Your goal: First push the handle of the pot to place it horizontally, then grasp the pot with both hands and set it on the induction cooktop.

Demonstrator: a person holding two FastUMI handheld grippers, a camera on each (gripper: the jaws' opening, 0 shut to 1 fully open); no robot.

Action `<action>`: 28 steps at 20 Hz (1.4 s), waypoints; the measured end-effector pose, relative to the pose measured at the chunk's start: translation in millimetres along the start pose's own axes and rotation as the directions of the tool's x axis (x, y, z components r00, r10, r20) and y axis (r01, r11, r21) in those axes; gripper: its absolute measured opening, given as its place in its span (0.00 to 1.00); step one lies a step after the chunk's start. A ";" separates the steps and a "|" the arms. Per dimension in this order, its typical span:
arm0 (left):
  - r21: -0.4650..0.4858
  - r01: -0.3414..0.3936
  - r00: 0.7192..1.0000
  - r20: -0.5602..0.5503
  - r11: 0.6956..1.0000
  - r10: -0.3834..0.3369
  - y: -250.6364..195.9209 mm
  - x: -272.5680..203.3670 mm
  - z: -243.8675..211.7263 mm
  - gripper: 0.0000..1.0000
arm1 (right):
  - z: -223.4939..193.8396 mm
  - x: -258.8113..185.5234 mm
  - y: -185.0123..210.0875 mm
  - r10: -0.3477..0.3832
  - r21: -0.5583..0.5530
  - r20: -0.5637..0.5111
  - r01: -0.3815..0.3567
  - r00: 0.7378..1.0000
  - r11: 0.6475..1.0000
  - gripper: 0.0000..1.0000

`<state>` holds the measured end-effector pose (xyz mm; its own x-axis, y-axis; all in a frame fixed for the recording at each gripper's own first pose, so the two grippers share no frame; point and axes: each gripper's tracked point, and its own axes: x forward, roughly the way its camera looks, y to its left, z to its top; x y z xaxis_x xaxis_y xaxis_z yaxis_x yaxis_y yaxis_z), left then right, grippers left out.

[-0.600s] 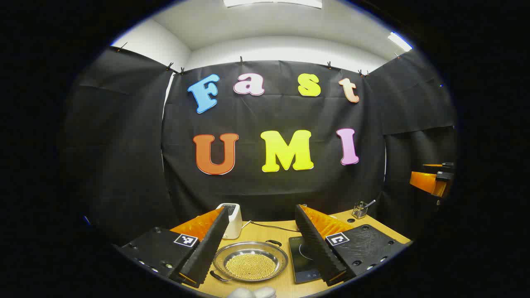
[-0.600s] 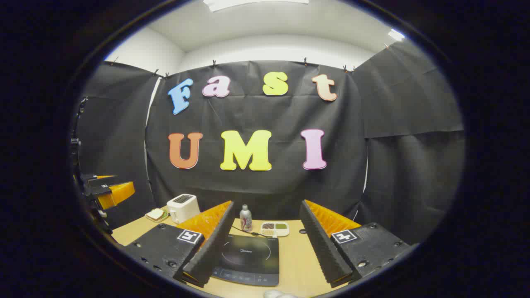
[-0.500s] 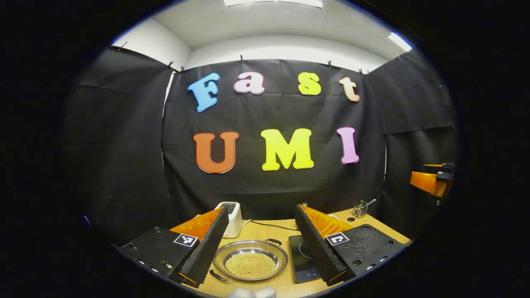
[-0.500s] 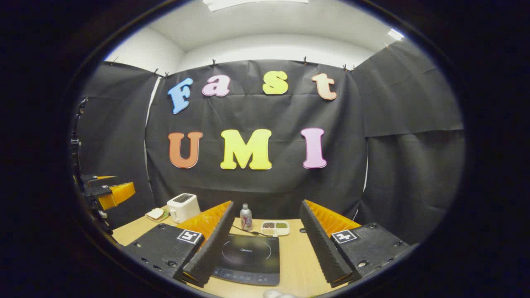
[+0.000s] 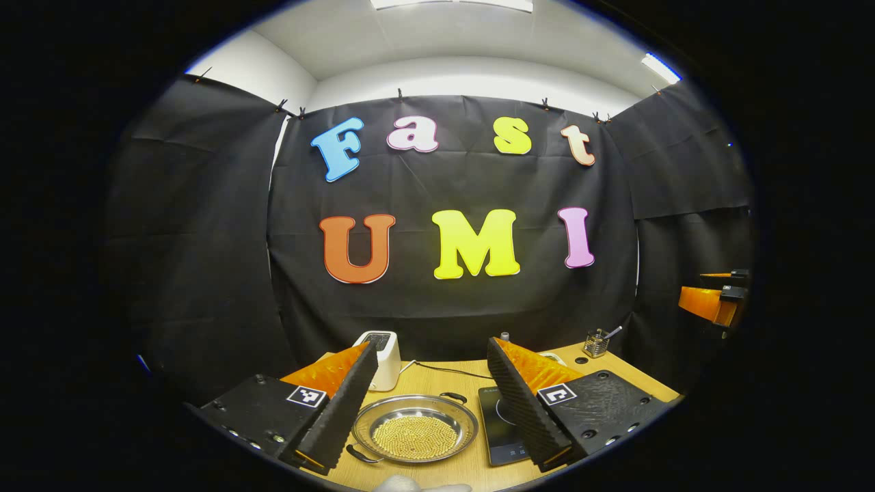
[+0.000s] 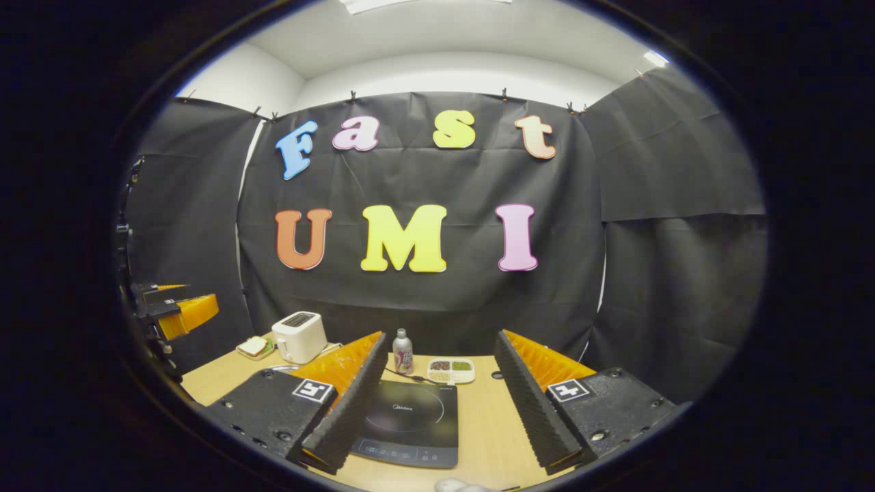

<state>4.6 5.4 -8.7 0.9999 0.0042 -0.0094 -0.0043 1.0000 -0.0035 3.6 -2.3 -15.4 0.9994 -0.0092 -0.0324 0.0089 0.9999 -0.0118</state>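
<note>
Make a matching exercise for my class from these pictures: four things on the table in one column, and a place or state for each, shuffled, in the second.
Things:
1. pot
2. cooktop
3. toaster
4. bottle

Places or states:
A. stands upright behind the cooktop
B. holds small golden beads
C. bare, nothing on it
D. at the table's back left, beside a plate with a sandwich

Pairs: 1-B, 2-C, 3-D, 4-A
</note>
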 end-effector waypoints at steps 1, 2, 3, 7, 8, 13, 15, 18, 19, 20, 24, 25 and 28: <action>-0.003 0.002 1.000 0.001 1.000 -0.002 0.1 0.8 -0.2 0.96 | 0.0 0.2 0.1 0.002 -0.001 0.000 -0.002 1.000 1.000 0.96; -0.006 0.001 1.000 -0.001 1.000 -0.001 0.3 1.0 -0.7 0.96 | -0.4 0.3 1.9 0.002 -0.003 -0.001 -0.002 1.000 1.000 0.96; -0.007 0.001 1.000 -0.001 1.000 -0.001 0.6 1.5 -1.1 0.96 | 0.0 0.4 2.3 0.003 -0.005 -0.002 -0.003 1.000 1.000 0.96; -0.001 0.008 1.000 -0.012 1.000 -0.008 3.1 2.1 -3.5 0.92 | -1.1 0.3 5.3 0.007 -0.011 -0.005 -0.007 1.000 1.000 0.96; -0.004 0.016 0.999 -0.032 1.000 -0.016 1.6 1.1 -10.0 0.84 | -2.1 -0.2 6.9 0.011 -0.011 -0.007 -0.011 1.000 1.000 0.99; -0.022 0.005 0.996 -0.089 1.000 -0.007 12.7 2.1 -23.0 0.30 | -5.9 -4.1 9.6 0.010 -0.016 -0.016 -0.011 1.000 1.000 0.96; -0.060 0.042 0.990 -0.130 0.997 -0.050 2.3 0.5 -36.1 0.05 | -7.6 -6.0 10.8 0.011 -0.020 -0.022 -0.011 1.000 1.000 0.96; -0.101 0.065 0.972 -0.219 0.993 -0.086 0.6 3.6 -60.9 0.00 | -11.3 -9.4 10.7 0.010 -0.025 -0.033 -0.011 0.999 1.000 0.96; -0.090 0.074 0.964 -0.250 0.993 -0.095 1.5 1.5 -69.0 0.00 | -12.6 -10.4 11.5 0.012 -0.024 -0.038 -0.013 0.999 1.000 0.96; -0.085 0.091 0.955 -0.276 0.992 -0.111 0.7 1.1 -78.2 0.00 | -15.9 -10.9 12.0 0.015 -0.023 -0.045 -0.016 0.999 1.000 0.97; -0.117 0.113 0.878 -0.453 0.987 -0.154 -4.1 -7.0 -141.8 0.00 | -26.8 -14.0 13.6 0.012 -0.025 -0.079 -0.015 0.997 1.000 0.96; -0.144 0.105 0.842 -0.513 0.984 -0.165 -5.8 -9.0 -162.4 0.00 | -29.0 -14.4 12.4 0.006 -0.026 -0.085 -0.008 0.996 1.000 0.96; -0.186 0.060 0.758 -0.631 0.981 -0.166 -3.2 -26.8 -214.1 0.00 | -47.3 -17.9 11.4 -0.006 -0.012 -0.123 0.005 0.992 1.000 0.96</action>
<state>-24.2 1.3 -222.5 0.7526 -0.1654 -0.6374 0.0543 0.9802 -0.1903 -15.7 8.6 -62.1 0.9878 -0.0170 -0.1546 0.0135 0.9996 -0.0241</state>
